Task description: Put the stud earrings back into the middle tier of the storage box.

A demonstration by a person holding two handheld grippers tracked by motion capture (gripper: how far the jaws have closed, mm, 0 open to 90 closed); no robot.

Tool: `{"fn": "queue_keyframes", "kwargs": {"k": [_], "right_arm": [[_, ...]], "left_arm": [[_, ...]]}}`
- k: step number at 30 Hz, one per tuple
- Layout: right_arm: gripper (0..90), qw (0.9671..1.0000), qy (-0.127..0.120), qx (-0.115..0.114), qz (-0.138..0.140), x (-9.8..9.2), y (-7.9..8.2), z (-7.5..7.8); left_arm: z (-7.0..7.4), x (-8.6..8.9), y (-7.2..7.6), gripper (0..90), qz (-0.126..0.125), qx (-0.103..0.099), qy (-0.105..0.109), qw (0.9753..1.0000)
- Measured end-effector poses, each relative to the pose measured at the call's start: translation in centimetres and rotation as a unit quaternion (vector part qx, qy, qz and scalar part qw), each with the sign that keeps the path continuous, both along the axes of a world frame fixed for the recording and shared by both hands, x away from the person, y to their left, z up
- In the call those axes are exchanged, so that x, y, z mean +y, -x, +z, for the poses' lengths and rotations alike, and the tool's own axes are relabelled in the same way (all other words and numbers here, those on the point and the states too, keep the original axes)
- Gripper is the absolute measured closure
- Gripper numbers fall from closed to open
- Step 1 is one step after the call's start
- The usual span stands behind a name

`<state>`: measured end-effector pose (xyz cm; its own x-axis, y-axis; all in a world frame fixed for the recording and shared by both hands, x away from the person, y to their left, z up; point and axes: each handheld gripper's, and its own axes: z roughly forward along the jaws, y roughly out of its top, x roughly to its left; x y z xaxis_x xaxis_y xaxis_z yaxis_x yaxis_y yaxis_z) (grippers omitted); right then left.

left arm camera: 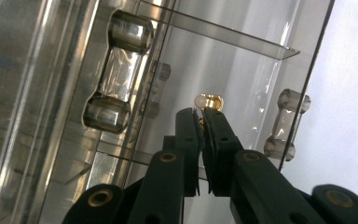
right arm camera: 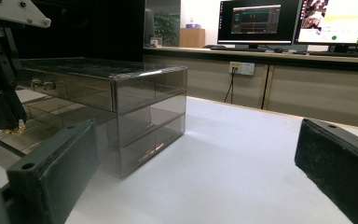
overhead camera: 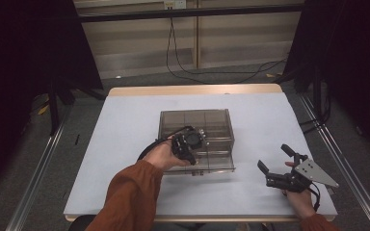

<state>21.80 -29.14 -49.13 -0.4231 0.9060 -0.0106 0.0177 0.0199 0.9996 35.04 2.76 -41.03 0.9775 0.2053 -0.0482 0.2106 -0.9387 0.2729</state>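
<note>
Drawers of clear smoky plastic make up the small cabinet (overhead camera: 196, 137) that stands near the middle of the white tabletop (overhead camera: 125, 125); it has several compartments, and one low drawer is pulled out toward the person. The left claw (overhead camera: 191, 144) is at the front of this cabinet, held by the left hand (overhead camera: 163, 155) with an orange-brown sleeve (overhead camera: 130, 197) behind it; in the left gripper view its two black jaws are pressed together on a small gold-coloured object (left arm camera: 208, 103) with a pale round end, inside the open drawer, and I cannot tell exactly what this object is. Beside it, on the drawer fronts, there are clear bar handles (left arm camera: 116, 70), one near and large, one smaller to the right.

The right claw (overhead camera: 275, 163) is well apart from the cabinet, near the front right corner of the tabletop, with its grey three-cornered plate (overhead camera: 315, 174) on top; its jaws stand wide apart and hold nothing. In the right gripper view the cabinet (right arm camera: 121, 107) is to the left, and two monitors (right arm camera: 261, 23) stand on a desk far behind.
</note>
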Motion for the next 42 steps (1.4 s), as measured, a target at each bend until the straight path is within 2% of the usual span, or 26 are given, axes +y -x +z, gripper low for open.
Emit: {"fn": "queue_keyframes", "kwargs": {"k": [4,8,13,14,16,17,19,20,22,24,25,26,28,29,30,33,36,38,40,41,42], "right_arm": [[0.0,1.0000,0.000,0.000,0.000,0.0,0.0,0.0],[0.0,1.0000,0.000,0.000,0.000,0.0,0.0,0.0],[0.0,1.0000,0.000,0.000,0.000,0.0,0.0,0.0],[0.0,1.0000,0.000,0.000,0.000,0.0,0.0,0.0],[0.0,1.0000,0.001,0.000,-0.001,0.0,0.0,0.0],[0.0,1.0000,0.001,0.000,-0.001,0.0,0.0,0.0],[0.0,1.0000,0.001,0.000,-0.001,0.0,0.0,0.0],[0.0,1.0000,0.000,0.000,0.000,0.0,0.0,0.0],[0.0,1.0000,0.002,0.000,-0.002,0.0,0.0,0.0],[0.0,1.0000,0.002,0.000,-0.002,0.0,0.0,0.0],[0.0,1.0000,0.002,0.000,-0.002,0.0,0.0,0.0],[0.0,1.0000,0.002,0.000,-0.002,0.0,0.0,0.0],[0.0,1.0000,0.002,0.000,-0.002,0.0,0.0,0.0],[0.0,1.0000,0.002,0.000,-0.002,0.0,0.0,0.0],[0.0,1.0000,0.002,0.000,-0.002,0.0,0.0,0.0],[0.0,1.0000,0.002,0.000,-0.002,0.0,0.0,0.0],[0.0,1.0000,0.000,0.002,-0.001,0.1,0.0,0.0],[0.0,1.0000,0.001,0.002,-0.002,0.0,0.0,0.0],[0.0,1.0000,-0.001,0.001,0.000,0.1,0.0,0.0],[0.0,1.0000,-0.001,0.001,0.000,0.1,0.0,0.0],[0.0,1.0000,-0.001,0.001,0.000,0.1,0.1,0.0]], "left_arm": [[-0.2,0.0,0.0,85.3,0.005,0.001,0.007,1.0000],[-0.2,0.1,-0.1,79.5,0.009,0.003,0.004,0.9999],[0.3,1.1,0.1,76.4,0.020,0.007,0.036,0.9991],[0.5,1.4,0.1,74.8,0.022,0.000,0.038,0.9990],[0.7,2.1,0.4,66.8,0.028,0.003,0.067,0.9974],[0.7,2.5,0.6,63.1,0.031,-0.003,0.078,0.9965],[0.9,2.9,0.7,60.9,0.035,-0.005,0.086,0.9956],[1.0,3.7,0.9,57.6,0.044,-0.012,0.107,0.9932],[1.2,4.7,1.1,54.7,0.053,-0.013,0.130,0.9899],[1.3,5.8,1.3,51.3,0.071,-0.014,0.167,0.9833],[1.3,5.8,1.3,49.7,0.071,-0.014,0.167,0.9833],[1.5,7.0,1.6,48.6,0.083,-0.021,0.192,0.9777],[1.5,8.3,2.0,44.7,0.103,-0.037,0.208,0.9720],[1.5,8.3,2.0,41.3,0.103,-0.037,0.208,0.9720],[1.3,9.7,2.4,37.4,0.123,-0.045,0.221,0.9665],[0.8,11.6,3.0,32.0,0.152,-0.055,0.235,0.9585],[0.4,13.2,3.3,27.7,0.167,-0.054,0.244,0.9538],[0.2,14.1,3.6,24.7,0.179,-0.056,0.243,0.9518],[0.1,14.4,3.7,20.6,0.183,-0.058,0.242,0.9510],[0.1,14.8,3.9,20.6,0.187,-0.065,0.242,0.9499],[-0.2,15.6,4.1,17.5,0.198,-0.060,0.248,0.9465]]}}
